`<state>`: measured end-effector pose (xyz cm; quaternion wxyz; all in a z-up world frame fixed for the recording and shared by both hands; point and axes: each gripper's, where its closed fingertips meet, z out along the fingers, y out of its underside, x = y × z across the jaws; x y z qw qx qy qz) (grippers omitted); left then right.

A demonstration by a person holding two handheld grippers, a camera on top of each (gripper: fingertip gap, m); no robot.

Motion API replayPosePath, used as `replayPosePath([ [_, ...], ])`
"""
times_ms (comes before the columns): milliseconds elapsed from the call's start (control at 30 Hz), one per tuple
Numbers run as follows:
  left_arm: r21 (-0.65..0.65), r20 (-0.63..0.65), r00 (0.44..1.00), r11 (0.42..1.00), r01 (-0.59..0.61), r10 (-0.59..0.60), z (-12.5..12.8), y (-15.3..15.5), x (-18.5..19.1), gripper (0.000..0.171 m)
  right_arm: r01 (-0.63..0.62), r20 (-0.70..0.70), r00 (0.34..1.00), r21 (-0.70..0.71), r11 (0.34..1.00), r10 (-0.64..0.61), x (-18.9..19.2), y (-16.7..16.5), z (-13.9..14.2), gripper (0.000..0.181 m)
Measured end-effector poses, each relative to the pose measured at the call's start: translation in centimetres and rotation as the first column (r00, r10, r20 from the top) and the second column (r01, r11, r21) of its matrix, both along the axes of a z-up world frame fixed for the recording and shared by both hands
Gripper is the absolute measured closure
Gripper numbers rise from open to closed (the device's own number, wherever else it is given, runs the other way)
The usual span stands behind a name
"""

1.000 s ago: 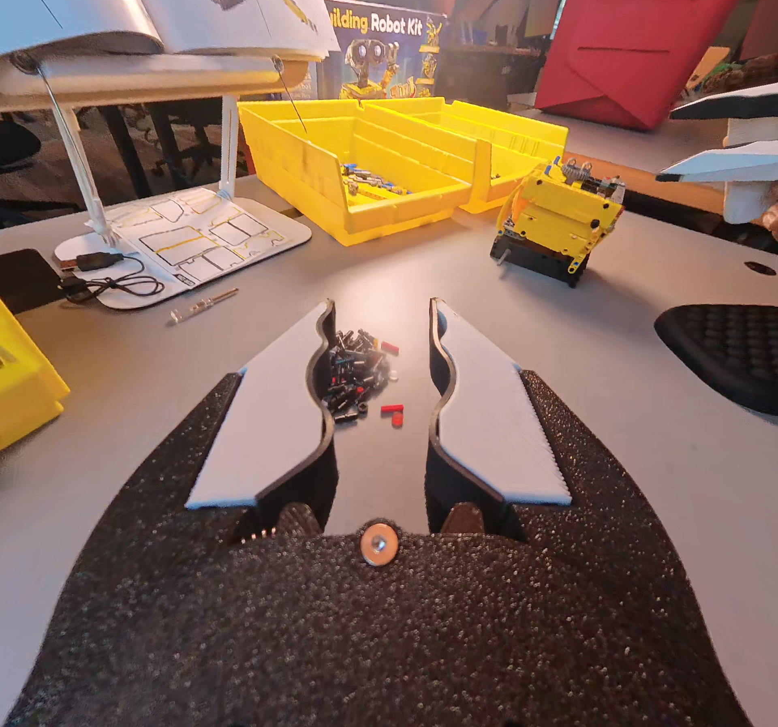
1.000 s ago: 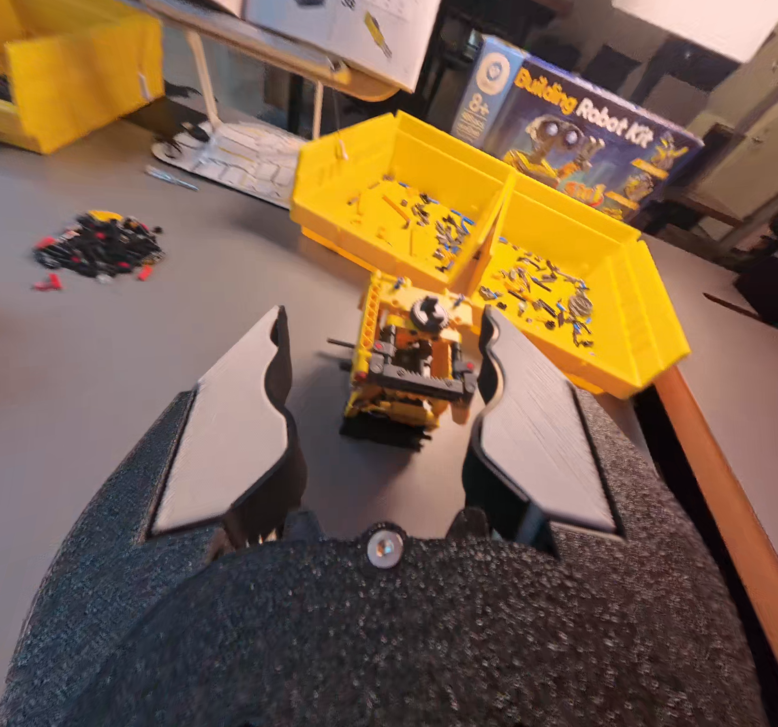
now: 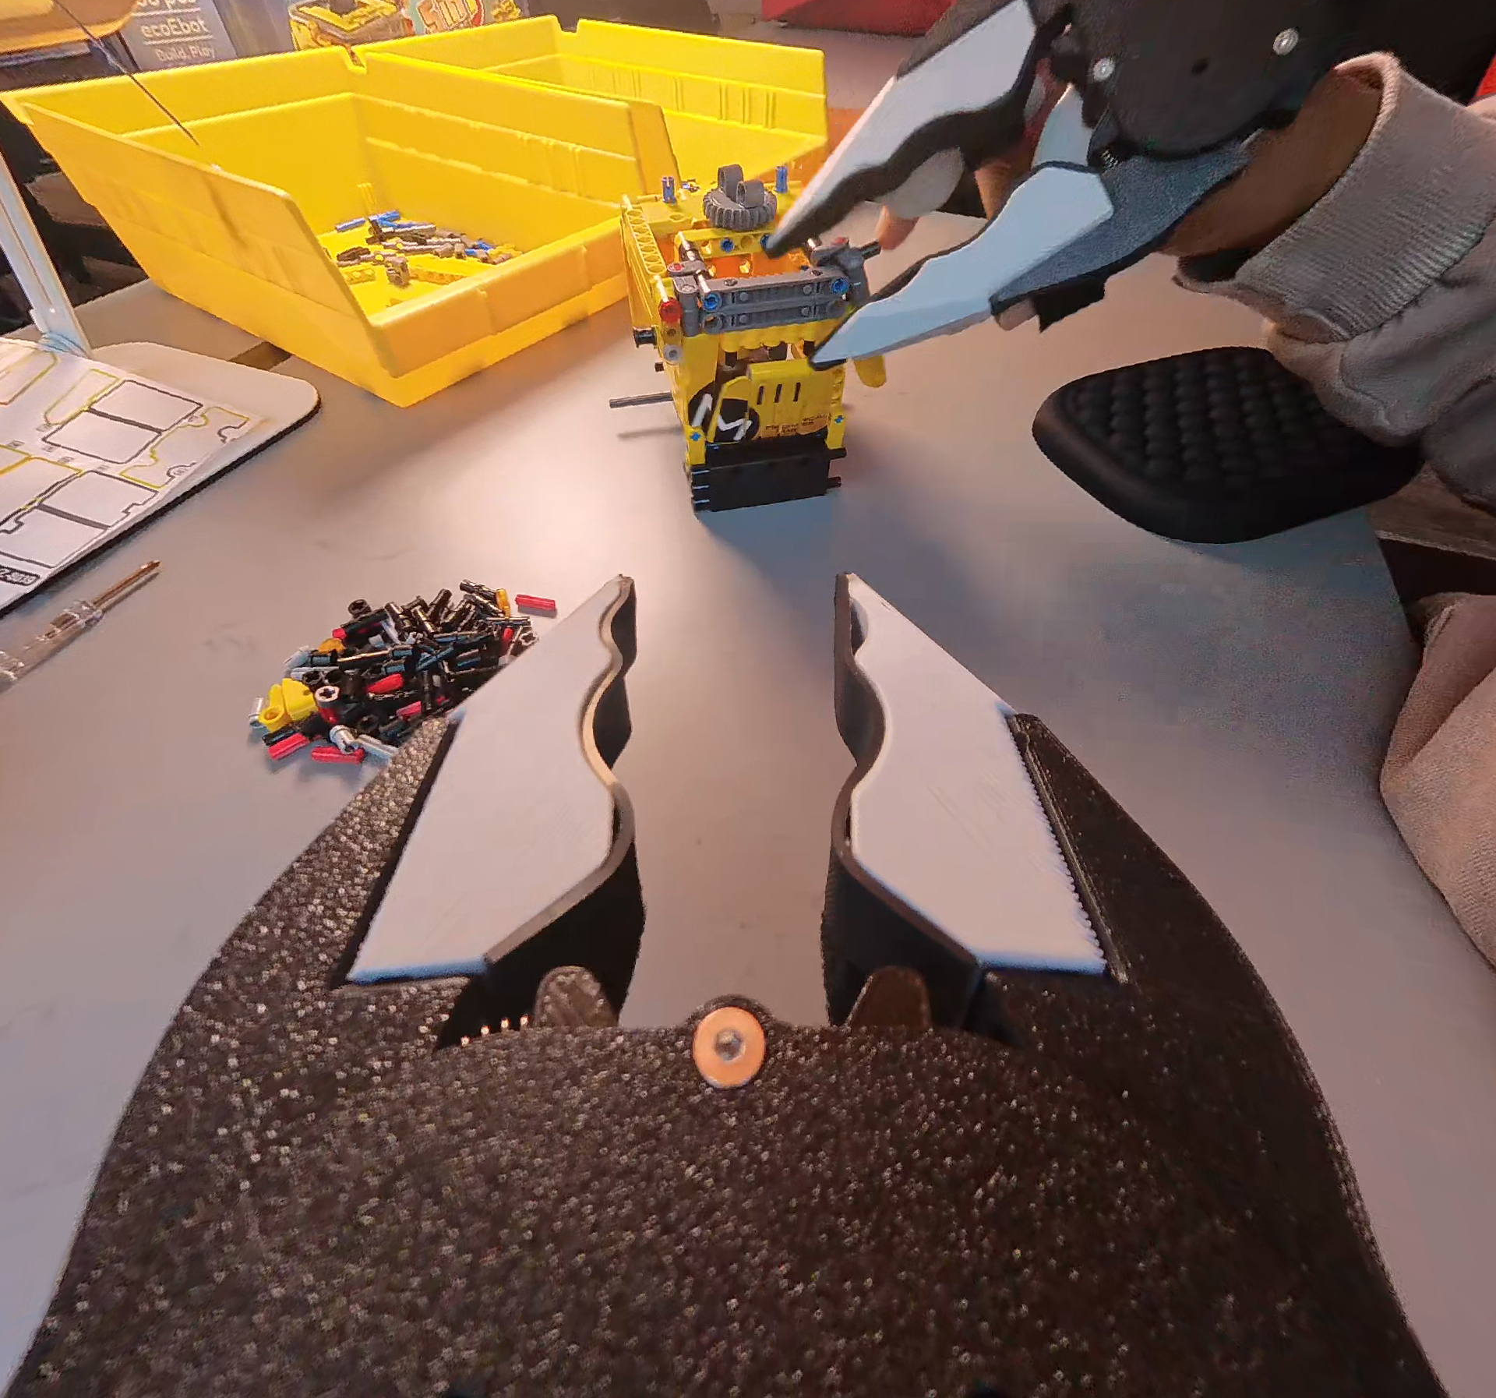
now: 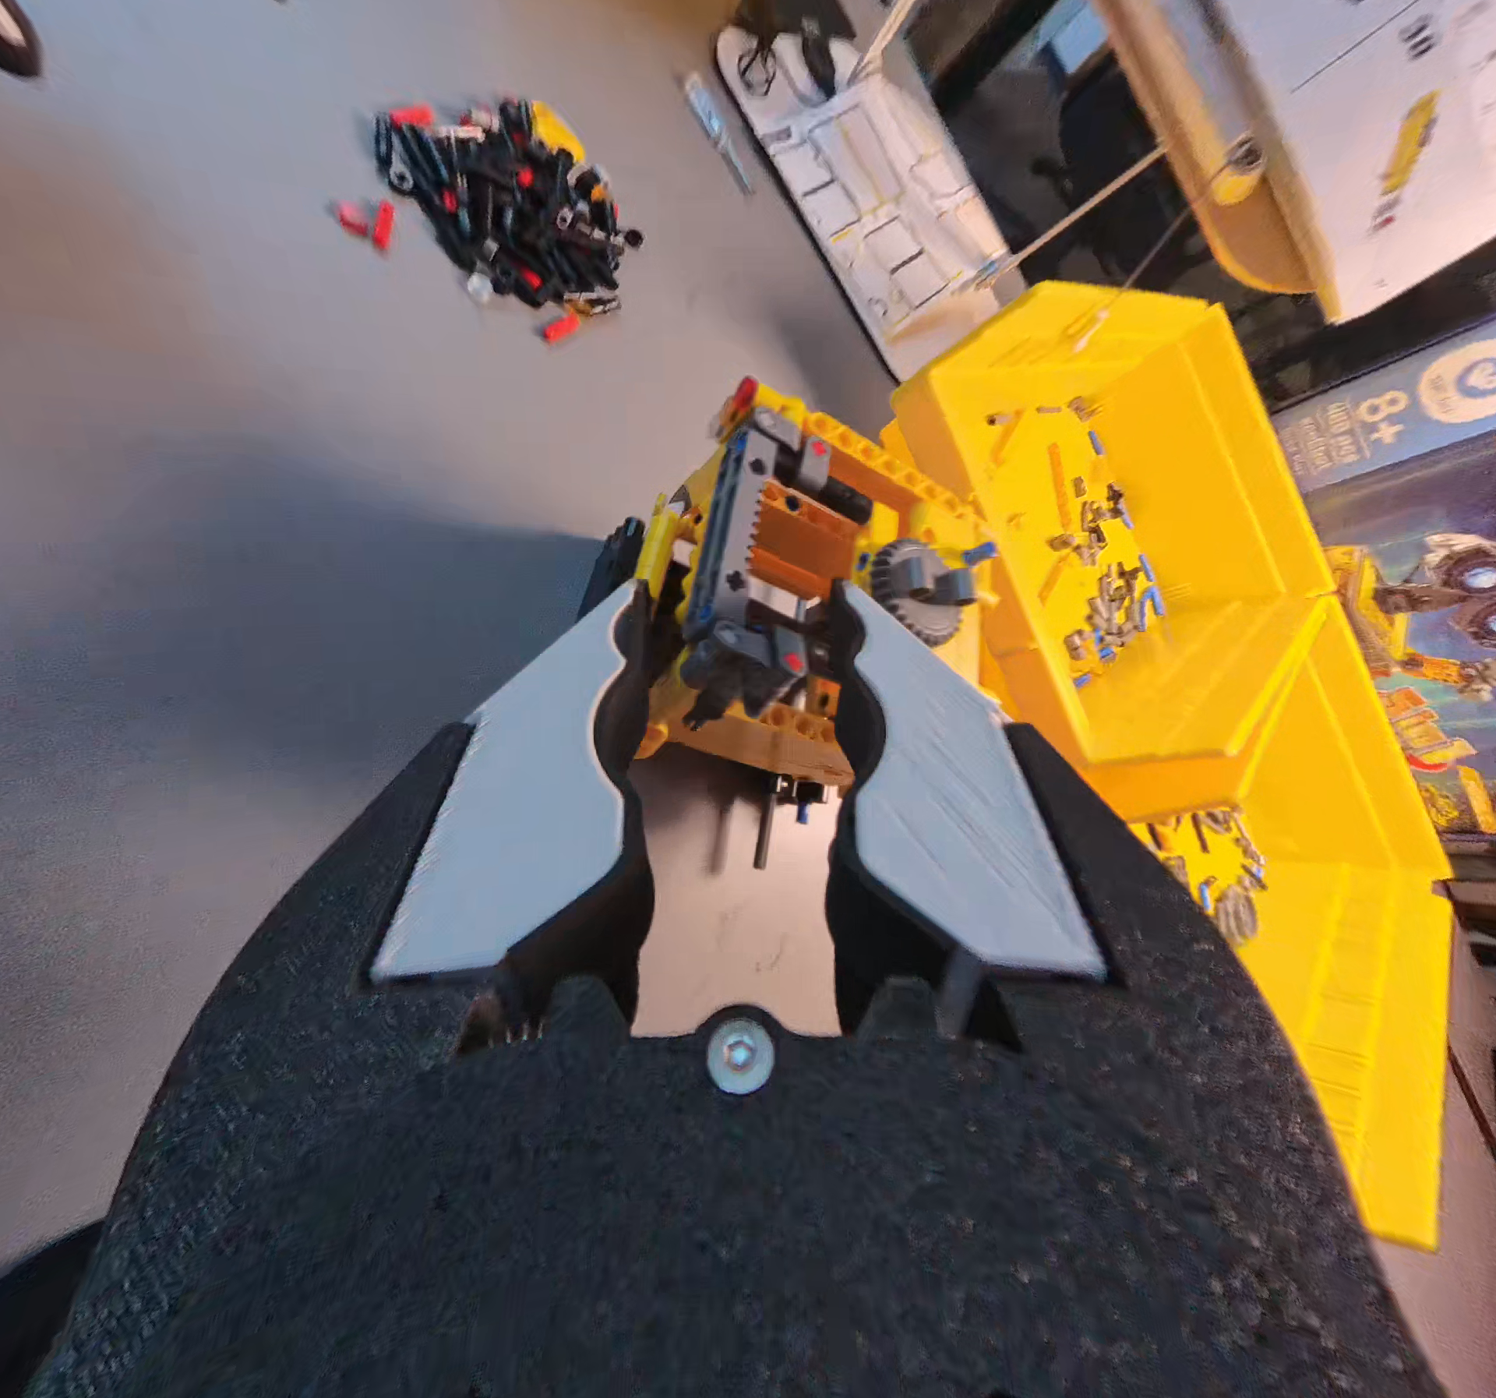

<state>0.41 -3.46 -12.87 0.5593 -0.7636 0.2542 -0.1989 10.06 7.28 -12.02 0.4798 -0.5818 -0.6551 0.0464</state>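
Note:
A yellow brick-built model (image 3: 761,404) with a grey beam and a grey gear on top stands on the grey table (image 3: 1012,630). My right gripper (image 4: 738,594) comes at it from the right. Its fingers are closed on the model's top end (image 4: 769,549), one on each side of the grey beam. In the left wrist view the right gripper (image 3: 797,302) has one fingertip on the model's top and one on its front. My left gripper (image 3: 734,590) is open and empty, low over the table. A pile of small black and red pieces (image 3: 397,663) lies just left of it.
Two yellow bins (image 3: 243,226) with small parts stand behind the model, touching it in the right wrist view (image 4: 1133,744). A black bumpy pad (image 3: 1214,436) lies at the right. A stand base with a printed sheet (image 3: 121,428) and a thin tool (image 3: 73,614) lie at the left. Tip to tip, the grippers are about 15 cm apart.
My left gripper has shifted right, so the pile is no longer between its fingers. My right gripper has moved onto the model, rolled, and narrowed its jaws around the top end.

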Motion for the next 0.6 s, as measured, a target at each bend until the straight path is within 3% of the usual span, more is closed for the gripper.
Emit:
replayPosePath([
  [67,0.004,-0.012,1.0,1.0,0.001,-0.001,-0.1,-0.1,0.1,0.124,-0.006,-0.025,1.0,-0.026,1.0,0.005,-0.9,-0.3,-0.2,0.171],
  [167,0.006,-0.019,1.0,1.0,0.004,-0.004,-0.1,-0.2,0.2,0.125,-0.086,0.021,0.996,-0.075,0.993,0.088,-1.2,-1.2,-0.2,0.172],
  [267,0.013,0.028,0.999,0.999,0.031,-0.031,0.5,-0.4,0.6,0.122,-0.305,-0.101,0.952,-0.25,0.919,0.289,-1.7,-5.0,1.0,0.173],
  [333,0.026,0.113,0.99,0.996,0.085,-0.087,1.6,-1.0,1.4,0.114,-0.477,-0.223,0.878,-0.323,0.818,0.424,-1.6,-8.4,2.8,0.173],
  [400,0.05,0.285,0.939,0.981,0.185,-0.191,3.7,-2.1,2.4,0.097,-0.654,-0.388,0.754,-0.364,0.663,0.531,-1.2,-12.2,5.3,0.173],
  [467,0.078,0.463,0.833,0.95,0.303,-0.303,6.1,-3.6,2.7,0.09,-0.781,-0.553,0.62,-0.373,0.5,0.557,-0.9,-15.2,7.7,0.171],
  [533,0.05,0.549,0.748,0.908,0.417,-0.374,6.7,-5.0,3.1,0.08,-0.868,-0.671,0.496,-0.36,0.342,0.551,-0.6,-17.7,8.8,0.173],
  [600,-0.005,0.54,0.706,0.836,0.548,-0.459,5.8,-7.0,4.5,0.08,-0.894,-0.711,0.449,-0.351,0.28,0.542,-1.1,-19.1,8.2,0.172],
])
